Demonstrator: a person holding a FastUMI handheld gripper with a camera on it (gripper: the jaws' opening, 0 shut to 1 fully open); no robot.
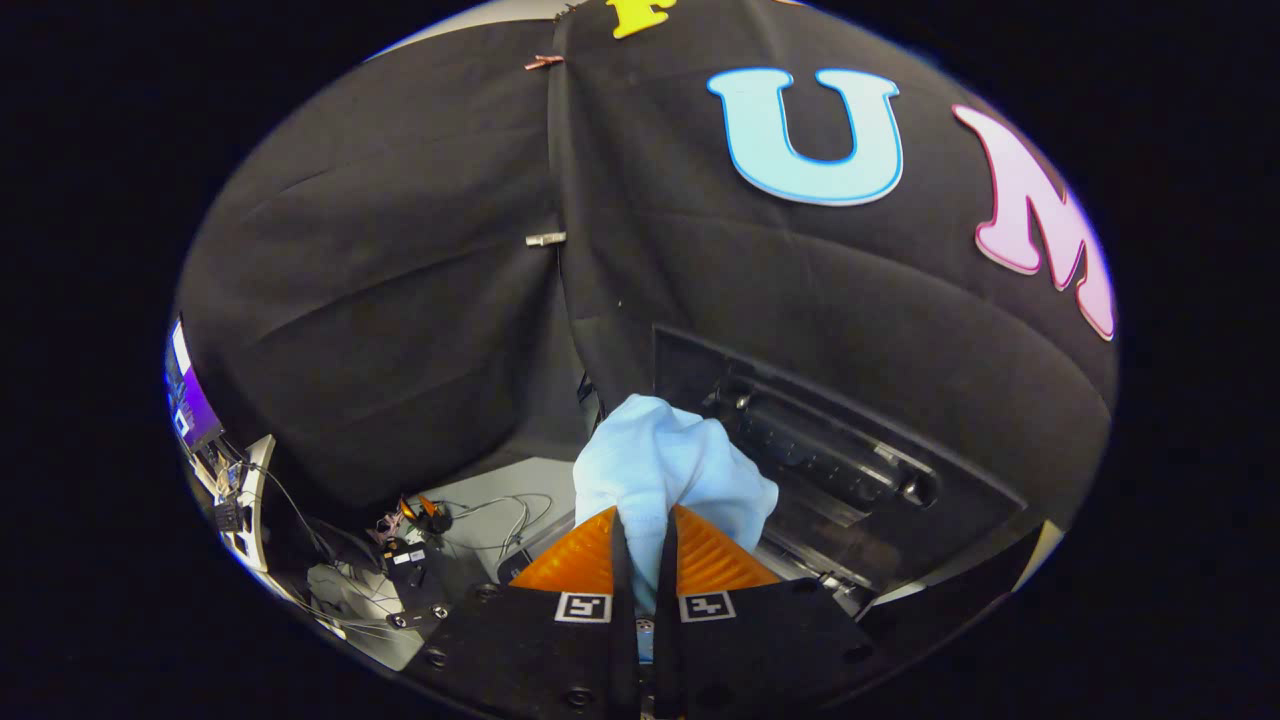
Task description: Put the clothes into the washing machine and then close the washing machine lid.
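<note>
One pale blue cloth, one gripper with its two jaws pinched on it, one washing machine, two clips on the wall.

A fisheye camera riding on the hand-held gripper looks forward along its two fingers, which close on a pale blue cloth right at the lens. The view is raised and tilted upward, taking in the booth's black cloth wall close ahead, with a dark washing machine just beyond the fingers, right.
</note>
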